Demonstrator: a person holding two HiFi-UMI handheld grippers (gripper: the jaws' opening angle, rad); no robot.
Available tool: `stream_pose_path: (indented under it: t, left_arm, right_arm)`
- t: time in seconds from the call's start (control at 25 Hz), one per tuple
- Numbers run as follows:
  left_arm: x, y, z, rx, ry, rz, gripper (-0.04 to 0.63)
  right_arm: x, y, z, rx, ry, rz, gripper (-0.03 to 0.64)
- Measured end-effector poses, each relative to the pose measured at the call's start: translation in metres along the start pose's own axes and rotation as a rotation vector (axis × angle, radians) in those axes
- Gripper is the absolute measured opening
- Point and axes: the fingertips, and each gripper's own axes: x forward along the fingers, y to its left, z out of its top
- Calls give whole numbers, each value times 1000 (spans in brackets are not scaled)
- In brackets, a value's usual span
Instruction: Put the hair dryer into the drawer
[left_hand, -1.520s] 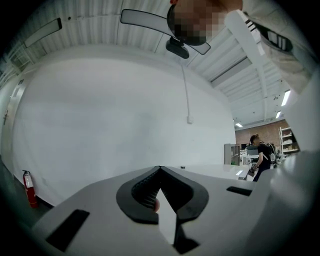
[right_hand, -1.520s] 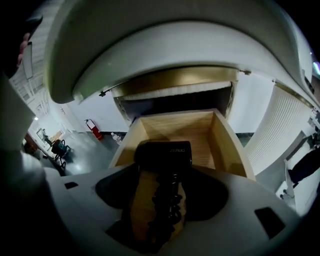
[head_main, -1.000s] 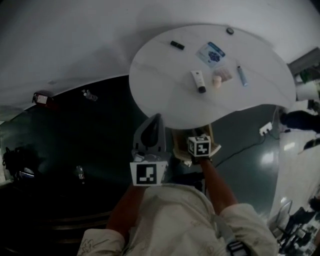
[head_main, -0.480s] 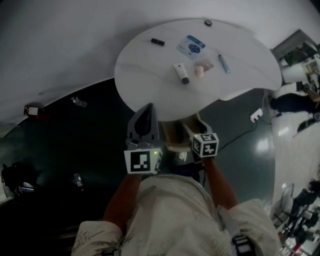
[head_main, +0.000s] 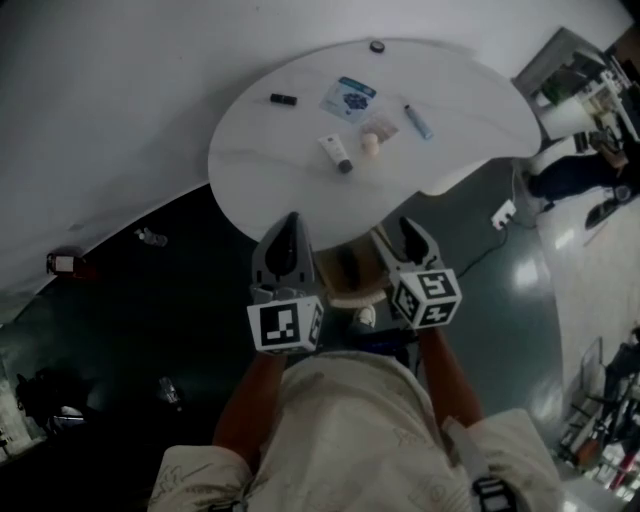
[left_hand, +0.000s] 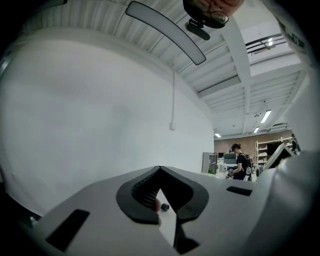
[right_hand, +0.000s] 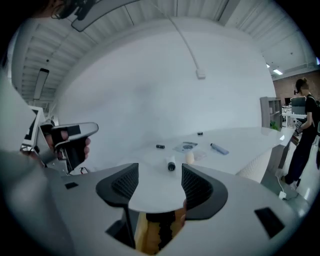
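A light wooden drawer stands open under the near edge of the white round table, between my two grippers. In the right gripper view a dark wavy shape lies inside the drawer; I cannot tell whether it is the hair dryer. My left gripper points at the table edge, left of the drawer, and its jaws are shut with nothing between them. My right gripper is just right of the drawer. It stands open and empty above the drawer's front.
Small items lie on the table: a white tube, a blue packet, a blue pen, a black stick and a dark round cap. A dark floor surrounds the table. A person stands far right.
My right gripper has lifted away from the drawer and moved right, so its jaws now show beside it. The left gripper has barely moved. The head view has swung, shifting the table left.
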Motion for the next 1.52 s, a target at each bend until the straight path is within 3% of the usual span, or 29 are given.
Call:
stream_pose_path:
  t: [0.44,0.68,0.88,1.52]
  left_arm:
    - [4,-17,19,24,0,-36,2]
    - [9,-19,29,31,-6,-46,2]
    - [9,-25,35,37,-18,-58,2]
    - [4,-33,44,81,-42,-53,2]
  right_arm:
    - [-42,29,92,-124,-271,-1,276]
    - [-55,29,122,-144,-360,-30,174]
    - [-64,22,127,-133,-383,-72,13]
    - [-60,22,120,-177,-350,-104,5]
